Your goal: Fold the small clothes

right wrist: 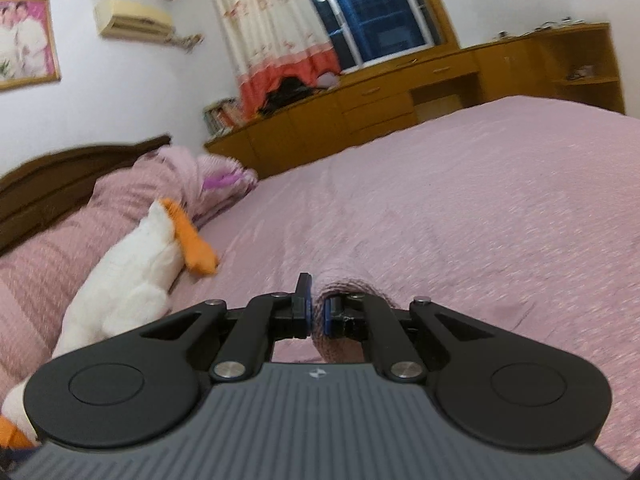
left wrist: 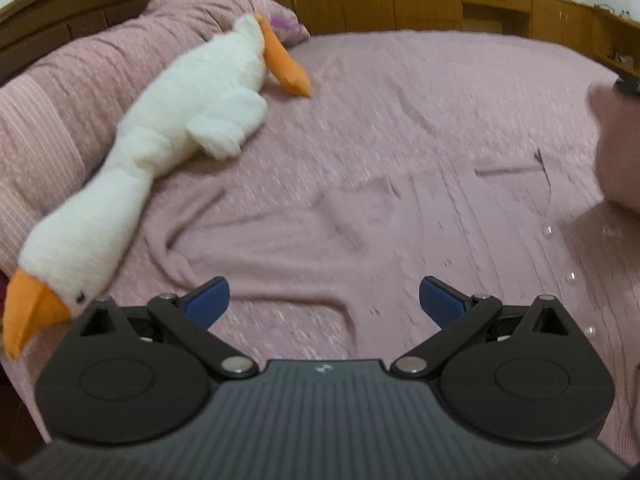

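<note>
Blue fingers of the left gripper are spread wide with nothing between them, hovering over the pink garment. On the right gripper the fingers are drawn close, pinching a bunch of that same pink knit; in the left view a lifted fold of it hangs at the far right edge, under a dark tip that I take to be the right gripper.

The garment lies spread on the bed, on the side away from the goose. It is nearly the sheet's own colour, so its outline is hard to follow. What looks like a sleeve curls toward the goose, and a row of small pale buttons runs down the side away from it. My guess is that folding has only just begun: one edge is raised and about to be carried over, while the rest lies open and rumpled, the sleeve not yet tucked in.

Beyond the goose, pink pillows lean on a dark headboard. Past its orange feet stand low wooden cabinets, books, a curtain and a dark window. An air conditioner and a framed picture hang on the wall above the headboard. Both views are somewhat blurred.
</note>
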The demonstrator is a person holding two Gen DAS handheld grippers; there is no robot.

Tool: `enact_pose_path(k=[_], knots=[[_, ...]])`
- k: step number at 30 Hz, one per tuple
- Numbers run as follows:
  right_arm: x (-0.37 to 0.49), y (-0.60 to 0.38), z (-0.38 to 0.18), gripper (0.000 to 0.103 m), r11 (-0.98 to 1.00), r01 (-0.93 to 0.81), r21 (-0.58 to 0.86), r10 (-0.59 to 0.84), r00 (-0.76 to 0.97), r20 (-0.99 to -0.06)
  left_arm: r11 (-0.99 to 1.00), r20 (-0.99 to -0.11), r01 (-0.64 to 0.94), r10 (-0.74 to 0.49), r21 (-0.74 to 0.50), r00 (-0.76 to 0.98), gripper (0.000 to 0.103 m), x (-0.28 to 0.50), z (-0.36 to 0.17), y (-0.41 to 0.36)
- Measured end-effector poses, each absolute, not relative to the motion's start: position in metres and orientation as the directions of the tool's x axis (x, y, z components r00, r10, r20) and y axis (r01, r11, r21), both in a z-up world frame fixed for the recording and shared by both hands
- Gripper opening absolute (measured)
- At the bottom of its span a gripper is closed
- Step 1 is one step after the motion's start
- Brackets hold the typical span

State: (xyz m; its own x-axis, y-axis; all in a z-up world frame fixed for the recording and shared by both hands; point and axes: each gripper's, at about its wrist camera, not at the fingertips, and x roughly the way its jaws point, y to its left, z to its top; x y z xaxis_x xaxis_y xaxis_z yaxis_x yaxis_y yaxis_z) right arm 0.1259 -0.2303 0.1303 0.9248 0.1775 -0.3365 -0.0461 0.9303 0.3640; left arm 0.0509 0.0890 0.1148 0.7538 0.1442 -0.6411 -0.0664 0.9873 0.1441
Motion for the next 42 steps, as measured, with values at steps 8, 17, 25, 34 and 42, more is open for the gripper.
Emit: enact_pose_path(k=[8, 17, 25, 34, 42], knots=[[0.153, -0.152, 0.078, 0.006, 0.957, -0.096, 0.272, 0.216, 0.864, -0.454, 0.986, -0.640, -0.110, 0.166, 0.127, 0.750, 0.103, 0.059, 0.110, 0.107], [0.174, -0.119, 0.022, 0.007, 0.959, -0.143, 0.245, 0.265, 0.759, -0.594, 0.988, -0.666, -0.114, 0.155, 0.105, 0.730, 0.103, 0.064, 0.094, 0.112], [0.180, -0.118, -0.001, 0.051, 0.938, -0.109, 0.329, 0.307, 0.700, -0.644, 0.991, -0.680, -0.089, 0.131, 0.097, 0.721, 0.103, 0.065, 0.084, 0.103], [0.144, -0.135, 0.020, 0.068, 0.937, -0.166, 0.309, 0.332, 0.700, -0.632, 0.995, -0.692, -0.050, 0.092, 0.081, 0.716, 0.103, 0.061, 0.077, 0.087], [0.098, -0.198, 0.037, 0.073, 0.956, -0.158, 0.245, 0.279, 0.740, -0.612, 0.997, -0.684, -0.001, 0.053, 0.076, 0.728, 0.103, 0.062, 0.077, 0.066]])
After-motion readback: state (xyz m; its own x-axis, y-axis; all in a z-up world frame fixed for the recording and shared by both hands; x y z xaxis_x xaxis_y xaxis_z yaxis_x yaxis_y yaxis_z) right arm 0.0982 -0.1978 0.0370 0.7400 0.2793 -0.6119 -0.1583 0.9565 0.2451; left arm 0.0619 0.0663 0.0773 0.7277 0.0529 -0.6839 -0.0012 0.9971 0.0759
